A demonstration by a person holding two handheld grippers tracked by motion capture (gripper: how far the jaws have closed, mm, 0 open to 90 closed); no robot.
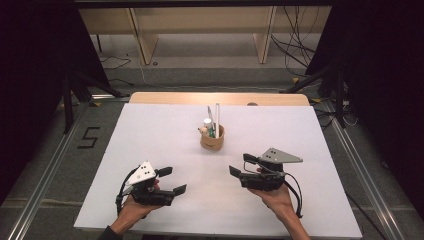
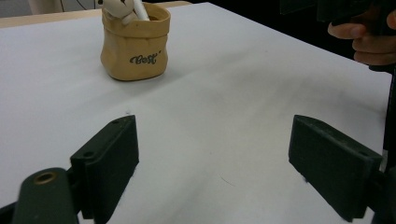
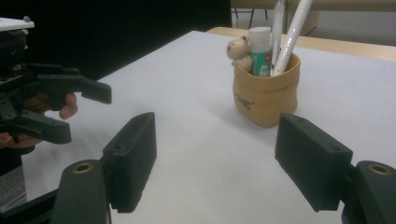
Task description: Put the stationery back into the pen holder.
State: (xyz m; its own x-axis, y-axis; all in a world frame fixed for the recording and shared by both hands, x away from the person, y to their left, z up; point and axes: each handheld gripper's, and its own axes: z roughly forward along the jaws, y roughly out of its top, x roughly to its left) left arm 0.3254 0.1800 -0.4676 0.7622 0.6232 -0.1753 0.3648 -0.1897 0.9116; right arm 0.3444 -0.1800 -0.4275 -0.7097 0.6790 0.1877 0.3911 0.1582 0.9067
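While both hands are hovering low over the white table [image 1: 165, 130], the tan pen pot [image 1: 212, 138] is standing upright past them toward the middle of the sheet, well apart from either tool. It is carrying two white pens [image 3: 286, 35], a glue stick [image 3: 259, 49] and a little bear figure [image 3: 239, 50] peeking over its soft folded rim.

The left gripper [image 1: 172, 180] is sitting near the table's front edge with its jaws spread wide, nothing between them. The right gripper [image 1: 242, 164] is angling in toward the pot from the other side, jaws likewise gaping and empty, and in the right gripper view the pot is sitting just beyond the far jaw.

Now the risks, as I'm reading them. That pot looks like a soft, light bag, so a jaw nudging its wall is likely to be sliding it or tipping it rather than gripping it. The pens are leaning tall above the rim, so a hand coming in level could be clipping them first and levering the whole pot over. A pinch on one pen alone may be dragging its neighbour and the glue stick along. Two grippers converging on the same small target are also courting a collision.
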